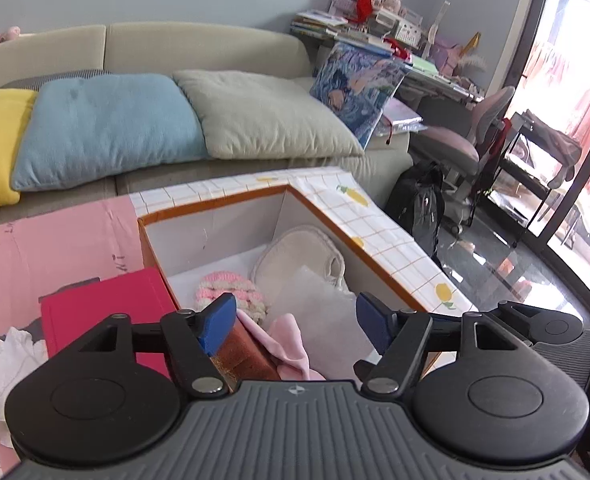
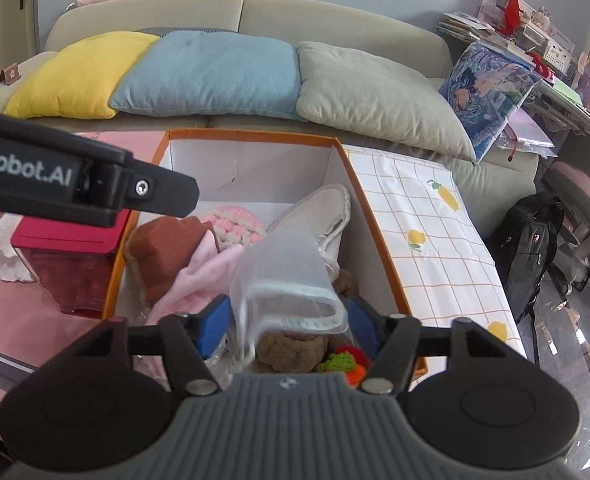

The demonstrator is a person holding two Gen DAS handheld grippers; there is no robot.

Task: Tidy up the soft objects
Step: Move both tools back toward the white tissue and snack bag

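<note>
Both tools hang above the orange-rimmed box (image 2: 379, 240). The right tool (image 2: 289, 326) stands open, the white mesh pouch (image 2: 291, 280) lying between its pads inside the box. The left tool (image 1: 295, 322) is open and empty, with the pink cloth (image 1: 291, 344) just below.

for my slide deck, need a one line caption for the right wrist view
Open right hand-held gripper above an orange-rimmed box of soft items, translucent mesh pouch between its fingers.

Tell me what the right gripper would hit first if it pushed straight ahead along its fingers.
Most likely the translucent white mesh sleeve lying between the open right gripper pads, with the brown plush toy beneath; depth is uncertain.
</note>
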